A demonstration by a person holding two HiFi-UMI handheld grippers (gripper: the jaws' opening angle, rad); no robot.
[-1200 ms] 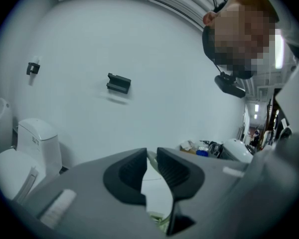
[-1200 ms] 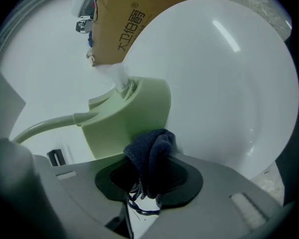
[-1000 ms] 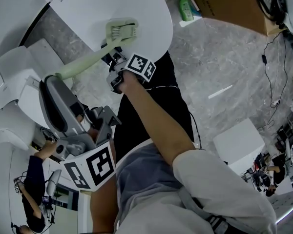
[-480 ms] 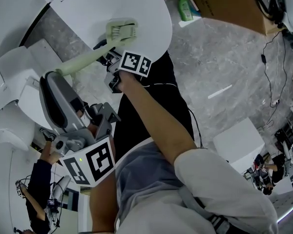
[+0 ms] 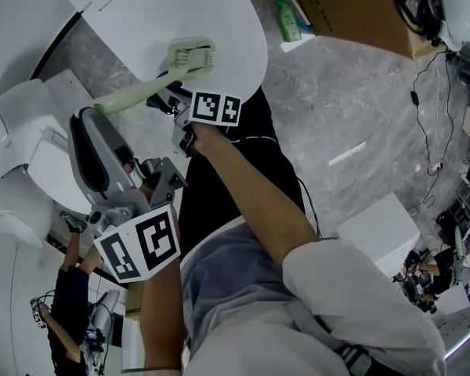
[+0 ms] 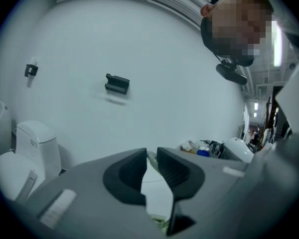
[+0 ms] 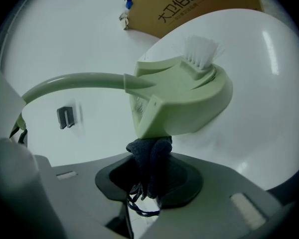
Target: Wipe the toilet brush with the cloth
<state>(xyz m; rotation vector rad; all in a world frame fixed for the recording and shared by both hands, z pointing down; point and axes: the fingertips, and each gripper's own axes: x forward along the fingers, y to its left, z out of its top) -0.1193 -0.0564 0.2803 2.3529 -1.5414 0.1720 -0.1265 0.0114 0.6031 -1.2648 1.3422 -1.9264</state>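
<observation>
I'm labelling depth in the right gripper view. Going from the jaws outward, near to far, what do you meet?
cloth → brush head → bristles → cardboard box

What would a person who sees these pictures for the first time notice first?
The pale green toilet brush stands out: its head fills the middle of the right gripper view, with white bristles at its top. Just below it, the right gripper pinches a dark cloth that touches the head's underside. In the head view, the brush's handle runs down-left to the left gripper, which holds its end.
</observation>
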